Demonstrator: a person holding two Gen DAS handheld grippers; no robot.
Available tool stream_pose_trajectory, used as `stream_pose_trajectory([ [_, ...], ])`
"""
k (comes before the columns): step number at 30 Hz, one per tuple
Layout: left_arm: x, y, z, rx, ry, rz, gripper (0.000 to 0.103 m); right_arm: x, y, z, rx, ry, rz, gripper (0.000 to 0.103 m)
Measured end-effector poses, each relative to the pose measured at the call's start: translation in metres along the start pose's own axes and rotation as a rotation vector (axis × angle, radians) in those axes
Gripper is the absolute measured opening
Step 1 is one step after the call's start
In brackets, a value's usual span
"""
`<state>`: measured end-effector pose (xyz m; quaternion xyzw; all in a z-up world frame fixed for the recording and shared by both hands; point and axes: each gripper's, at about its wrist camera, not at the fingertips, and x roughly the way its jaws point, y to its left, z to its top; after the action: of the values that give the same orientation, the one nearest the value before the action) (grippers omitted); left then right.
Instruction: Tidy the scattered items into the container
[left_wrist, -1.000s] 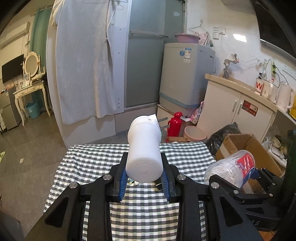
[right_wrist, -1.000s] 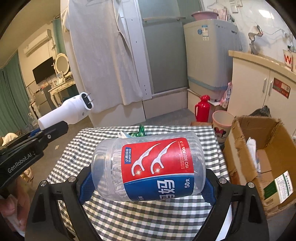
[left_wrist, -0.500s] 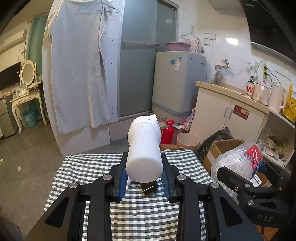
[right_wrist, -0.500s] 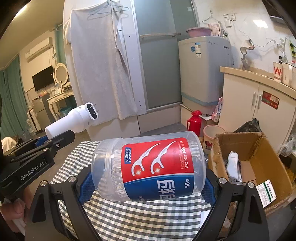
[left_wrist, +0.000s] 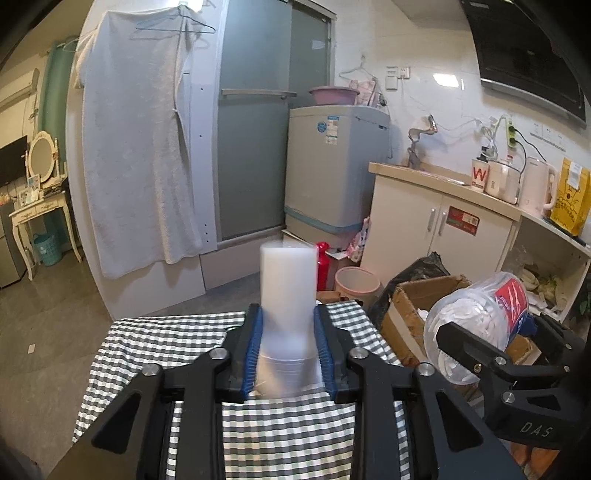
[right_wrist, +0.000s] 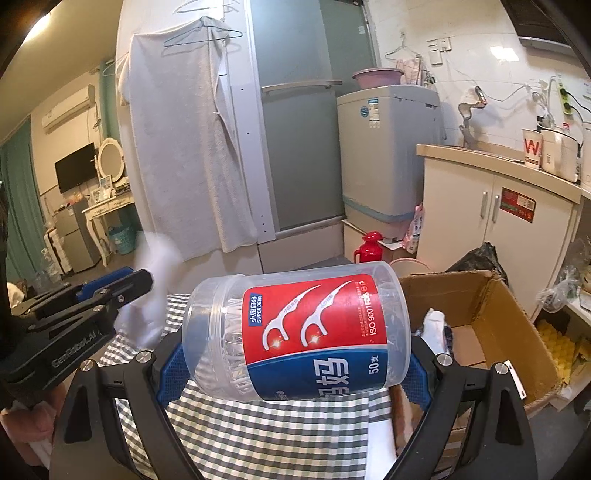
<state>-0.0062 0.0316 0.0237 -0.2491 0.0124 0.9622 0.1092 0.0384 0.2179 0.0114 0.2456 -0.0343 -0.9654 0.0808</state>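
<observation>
My left gripper (left_wrist: 288, 347) is shut on a white plastic cylinder with a plug end (left_wrist: 289, 291), blurred by motion, above the checked tablecloth (left_wrist: 280, 435). My right gripper (right_wrist: 295, 369) is shut on a clear floss-pick jar with a red and blue label (right_wrist: 314, 328), held on its side above the table's right edge. The jar (left_wrist: 476, 317) also shows at the right of the left wrist view. The open cardboard box (right_wrist: 476, 325) stands on the floor right of the table, with white items inside. The left gripper (right_wrist: 110, 291) and its blurred white cylinder (right_wrist: 151, 280) show at the left of the right wrist view.
A red thermos (right_wrist: 369, 247) and a pink bin (left_wrist: 356, 282) stand on the floor behind the table. A black bag (left_wrist: 413, 273) lies behind the box. A white cabinet (right_wrist: 491, 218) and a washing machine (left_wrist: 332, 170) are at the right.
Both grippers have risen and moved right with their loads. The white cylinder has tipped from pointing forward to nearly upright and is blurred. The jar is now closer to the cardboard box.
</observation>
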Motion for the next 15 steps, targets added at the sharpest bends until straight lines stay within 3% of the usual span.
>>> stream_pose_trajectory([
  [15, 0.081, 0.016, -0.073, -0.054, 0.248, -0.011, 0.006, 0.060, -0.027, -0.035, 0.045, 0.133, -0.009, 0.091],
])
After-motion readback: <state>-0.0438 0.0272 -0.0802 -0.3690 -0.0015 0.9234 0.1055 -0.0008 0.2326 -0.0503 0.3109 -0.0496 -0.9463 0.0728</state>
